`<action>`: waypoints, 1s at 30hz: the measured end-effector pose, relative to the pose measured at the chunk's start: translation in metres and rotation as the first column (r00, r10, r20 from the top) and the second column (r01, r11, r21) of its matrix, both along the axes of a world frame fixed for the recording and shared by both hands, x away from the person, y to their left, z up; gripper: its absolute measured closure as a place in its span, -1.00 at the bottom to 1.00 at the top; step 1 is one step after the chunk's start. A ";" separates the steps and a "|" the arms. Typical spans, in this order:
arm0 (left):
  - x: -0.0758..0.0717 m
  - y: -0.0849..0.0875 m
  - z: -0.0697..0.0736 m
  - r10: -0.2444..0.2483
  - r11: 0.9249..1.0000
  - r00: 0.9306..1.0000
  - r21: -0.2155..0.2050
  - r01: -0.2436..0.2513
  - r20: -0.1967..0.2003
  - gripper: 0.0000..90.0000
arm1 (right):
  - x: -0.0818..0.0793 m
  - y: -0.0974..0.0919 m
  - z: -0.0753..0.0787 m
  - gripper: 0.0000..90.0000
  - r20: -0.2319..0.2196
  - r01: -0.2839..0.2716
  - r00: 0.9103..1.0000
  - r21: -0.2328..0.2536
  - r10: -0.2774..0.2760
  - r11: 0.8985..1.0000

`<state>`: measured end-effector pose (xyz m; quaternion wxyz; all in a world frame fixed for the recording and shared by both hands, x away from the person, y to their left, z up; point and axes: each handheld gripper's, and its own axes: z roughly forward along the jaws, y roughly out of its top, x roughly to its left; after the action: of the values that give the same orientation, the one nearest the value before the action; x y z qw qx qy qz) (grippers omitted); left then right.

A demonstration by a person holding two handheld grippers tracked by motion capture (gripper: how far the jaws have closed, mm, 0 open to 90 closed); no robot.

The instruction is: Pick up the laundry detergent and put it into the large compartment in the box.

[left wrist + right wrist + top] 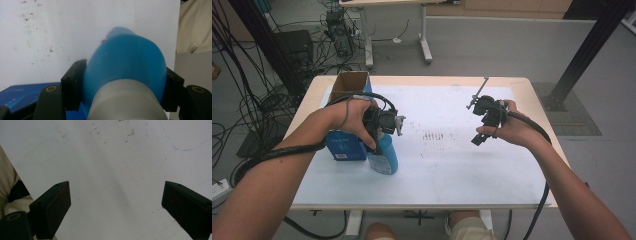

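Clamping the translucent blue plastic bottle (125, 67) just below its pale grey cap end, your left gripper (382, 131) has both black pads pressed on the bottle's sides, jaws drawn in as far as its body allows. In the high view that bottle (384, 154) points down and towards you, its far end at or just above the white sheet covering the table (452, 165); you cannot tell from these pictures whether it touches. Just beside it, on the left, a dark blue rectangular carton (344, 147) lies flat on the sheet, and behind that stands an open brown cardboard box (349, 82).

Your right gripper (484, 125) hangs well apart over the right half of the sheet, its jaws spread wide with nothing between them; its own view looks down on bare, lightly stained white surface (112, 170).

By the look of it you are in the carrying step: the bottle is gripped and tilted, not yet placed. The next move likely calls for keeping the squeeze steady, since the rounded plastic could slip or twist between flat pads, and for clearing the carton's edge before you swing the bottle anywhere. Bring the free gripper across only if you need a second hold on the cap end.
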<state>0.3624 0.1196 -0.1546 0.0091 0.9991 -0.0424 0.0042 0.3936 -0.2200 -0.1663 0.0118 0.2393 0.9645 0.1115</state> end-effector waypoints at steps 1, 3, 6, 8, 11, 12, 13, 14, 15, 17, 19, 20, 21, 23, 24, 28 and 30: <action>0.000 0.000 0.000 0.000 1.000 1.000 0.000 0.000 0.000 -0.22 | 0.000 0.000 0.000 -0.80 -0.001 0.000 1.000 0.000 0.000 1.000; 0.000 0.000 0.000 0.004 1.000 1.000 -0.001 -0.004 -0.001 -0.22 | 0.001 0.000 -0.001 -0.80 -0.004 -0.002 1.000 -0.002 0.002 1.000; 0.001 0.001 0.000 0.006 1.000 1.000 -0.003 -0.006 -0.002 -0.22 | 0.001 0.001 -0.002 -0.80 -0.006 -0.002 1.000 -0.002 0.002 1.000; 0.001 0.001 0.000 0.007 1.000 1.000 -0.003 -0.007 -0.001 -0.22 | 0.001 0.001 -0.002 -0.80 -0.007 0.000 1.000 -0.004 0.000 1.000; 0.001 0.001 0.000 0.007 1.000 1.000 -0.003 -0.007 -0.002 -0.22 | 0.001 0.001 -0.001 -0.80 -0.004 -0.003 1.000 -0.004 0.002 1.000; 0.001 0.001 0.000 0.007 1.000 1.000 -0.004 -0.007 -0.002 -0.22 | 0.001 0.001 -0.001 -0.80 -0.003 -0.003 1.000 -0.003 0.003 1.000; 0.001 0.001 0.000 0.007 1.000 1.000 -0.004 -0.007 -0.002 -0.22 | 0.001 0.001 0.000 -0.80 -0.004 -0.001 1.000 -0.003 0.001 1.000; 0.001 0.001 0.000 0.007 1.000 1.000 -0.003 -0.007 -0.002 -0.22 | 0.001 0.001 0.000 -0.80 -0.004 0.000 1.000 -0.003 0.000 1.000; 0.001 0.000 0.000 0.006 1.000 1.000 -0.002 -0.006 -0.002 -0.22 | 0.001 0.001 0.000 -0.80 -0.004 -0.001 1.000 -0.003 0.001 1.000; 0.000 0.001 0.000 0.007 1.000 1.000 -0.004 -0.007 -0.001 -0.22 | 0.001 0.001 0.000 -0.80 -0.004 -0.001 1.000 -0.004 0.001 1.000; 0.000 0.001 0.000 0.007 1.000 1.000 -0.004 -0.007 0.000 -0.22 | 0.001 0.001 0.000 -0.80 -0.004 0.000 1.000 -0.005 0.000 1.000; 0.000 0.001 0.000 0.007 1.000 1.000 -0.005 -0.007 0.000 -0.22 | 0.001 0.001 0.000 -0.80 -0.004 0.000 1.000 -0.004 0.000 1.000; 0.000 0.001 0.000 0.008 1.000 1.000 -0.005 -0.008 0.000 -0.22 | 0.001 0.001 0.000 -0.80 -0.004 0.000 1.000 -0.005 0.000 1.000; 0.000 0.001 0.000 0.007 1.000 1.000 -0.006 -0.007 0.000 -0.22 | 0.001 0.002 0.000 -0.80 -0.005 0.002 1.000 -0.006 -0.002 1.000; 0.000 0.001 0.000 0.007 1.000 1.000 -0.006 -0.007 0.000 -0.22 | 0.001 0.002 0.000 -0.80 -0.005 0.001 1.000 -0.007 -0.001 1.000; 0.000 0.002 0.000 0.009 1.000 1.000 -0.010 -0.009 0.000 -0.22 | 0.002 0.002 0.000 -0.80 -0.005 0.001 1.000 -0.006 -0.001 1.000; 0.000 0.002 0.000 0.010 1.000 1.000 -0.011 -0.010 0.000 -0.22 | 0.002 0.003 -0.001 -0.80 -0.006 0.001 1.000 -0.005 -0.001 1.000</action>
<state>0.3623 0.1219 -0.1548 0.0145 0.9992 -0.0373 0.0046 0.3955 -0.2175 -0.1670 0.0099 0.2401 0.9647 0.1082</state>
